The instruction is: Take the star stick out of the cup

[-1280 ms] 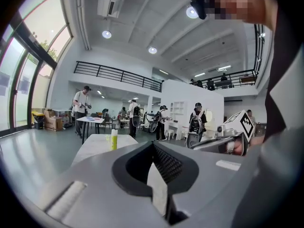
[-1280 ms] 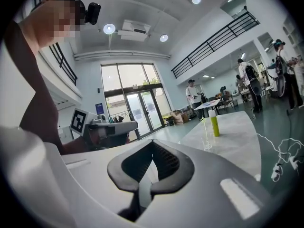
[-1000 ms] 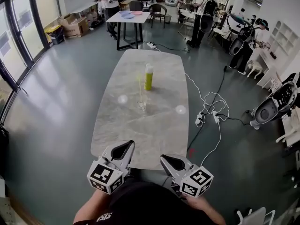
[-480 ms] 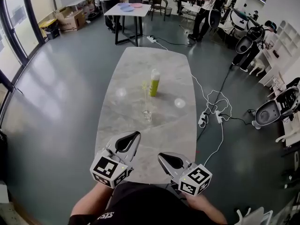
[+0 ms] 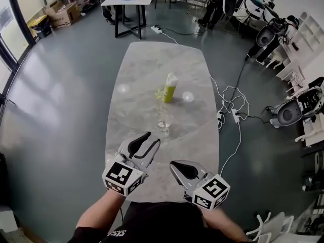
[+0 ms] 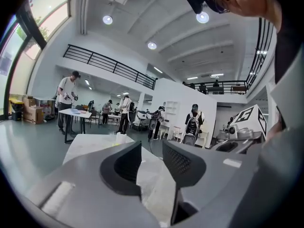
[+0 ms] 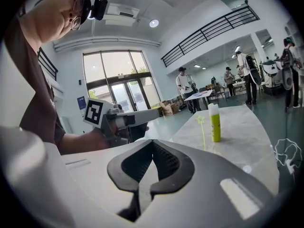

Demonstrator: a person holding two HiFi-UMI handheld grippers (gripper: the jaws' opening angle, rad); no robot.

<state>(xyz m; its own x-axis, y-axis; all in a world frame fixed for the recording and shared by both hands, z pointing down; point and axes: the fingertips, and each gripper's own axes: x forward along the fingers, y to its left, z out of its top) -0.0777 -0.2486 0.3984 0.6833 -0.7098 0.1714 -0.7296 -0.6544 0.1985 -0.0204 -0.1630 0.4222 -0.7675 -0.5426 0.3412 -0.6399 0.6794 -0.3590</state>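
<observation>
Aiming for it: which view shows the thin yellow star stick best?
Right gripper view: the thin yellow star stick stands side-on, star clear. Head view shows a faint line from above; left gripper view doesn't show it.

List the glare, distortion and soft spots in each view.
Head view: fisheye bends the room's edges; two lamp reflections glare on the table; the clear cup barely shows. Left gripper view: black vignetted corners, and the ceiling lamps flare. Right gripper view: the windows are a pale bright patch; the star stick looks thin and faint beside the bottle.
</observation>
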